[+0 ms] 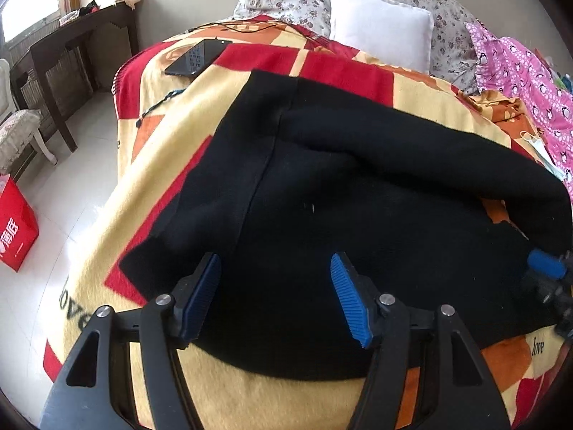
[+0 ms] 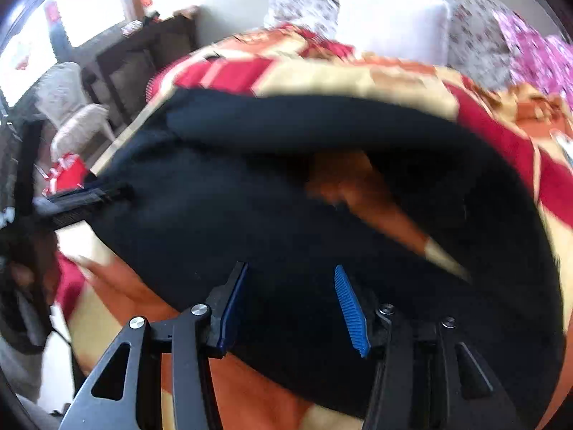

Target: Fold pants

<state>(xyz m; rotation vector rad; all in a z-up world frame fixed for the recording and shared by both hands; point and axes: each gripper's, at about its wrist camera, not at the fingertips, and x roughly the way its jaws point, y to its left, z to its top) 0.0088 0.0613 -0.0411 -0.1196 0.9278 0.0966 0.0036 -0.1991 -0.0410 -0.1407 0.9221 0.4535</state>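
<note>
Bedroom setting: bed covered by a fleece blanket [image 1: 222, 150] in red, cream and orange blocks with printed lettering; pale tiled floor to the left.

Task item: black pants [image 1: 322, 197], soft matte knit or fleece, lying across the middle of the blanket. One layer is already doubled over; its rounded, puffy fold runs along the far side, and a raised seam runs down the left part. In the right wrist view a gap under the folded layer shows orange blanket.

Left gripper [image 1: 275, 297]: ribbed blue pads on black arms, jaws standing wide apart, nothing between them, poised above the near edge of the pants.

Right gripper [image 2: 290, 308]: same build, jaws parted about halfway, holding nothing, over the near hem; its view is motion-blurred. One blue pad of it shows at the right edge of the left wrist view.

Other items: dark smartphone [image 1: 195, 58] and a thin cable on the far blanket; white square pillow [image 1: 379, 32]; floral bedding; pink patterned garment [image 1: 519, 71]; face mask near the right edge; red carton on the floor; dark wooden desk.

Risks, as judged: thick springy cloth may relax and reopen the loose fold; a pinch that also catches the fleece blanket would drag it and shift the phone; uneven grips would skew the edges.
</note>
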